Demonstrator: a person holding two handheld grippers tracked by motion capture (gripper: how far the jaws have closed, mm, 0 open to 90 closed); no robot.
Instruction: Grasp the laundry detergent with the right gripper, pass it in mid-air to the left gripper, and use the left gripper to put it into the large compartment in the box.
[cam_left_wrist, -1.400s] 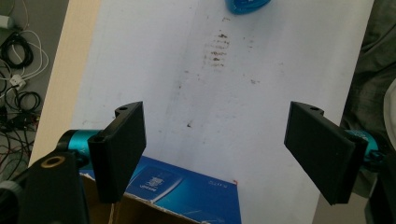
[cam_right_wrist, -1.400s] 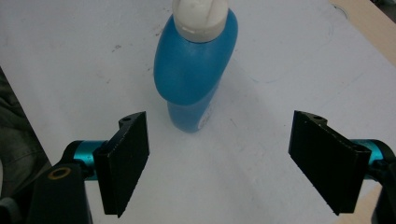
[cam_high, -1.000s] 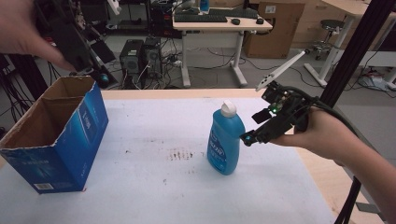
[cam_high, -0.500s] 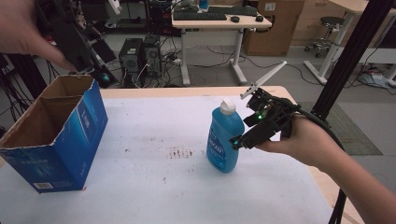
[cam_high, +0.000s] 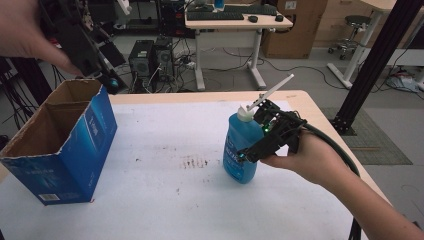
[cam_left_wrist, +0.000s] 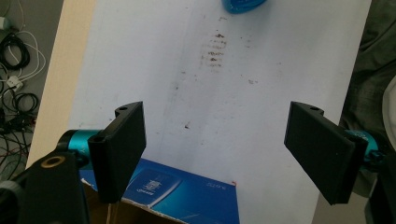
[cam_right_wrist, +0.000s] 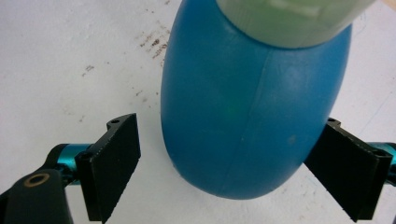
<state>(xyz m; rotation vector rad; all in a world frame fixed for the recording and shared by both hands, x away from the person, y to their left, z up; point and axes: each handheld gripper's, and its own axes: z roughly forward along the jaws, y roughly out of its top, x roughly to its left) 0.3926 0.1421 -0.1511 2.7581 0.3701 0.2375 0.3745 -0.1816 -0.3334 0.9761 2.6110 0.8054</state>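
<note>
Blue bottle (cam_right_wrist: 247, 121) standing between your right gripper (cam_right_wrist: 233, 182) jaws, which have just been opening, pads apart from it, label writing too blurred to read, your left gripper (cam_left_wrist: 224, 149) jaws wide open above blue box (cam_left_wrist: 187, 196) on table (cam_left_wrist: 280, 70).

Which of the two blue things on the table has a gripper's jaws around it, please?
The blue bottle: the right gripper has its open jaws on either side of its body. The blue cardboard box stands apart at the table's left, under the raised left gripper.
</note>
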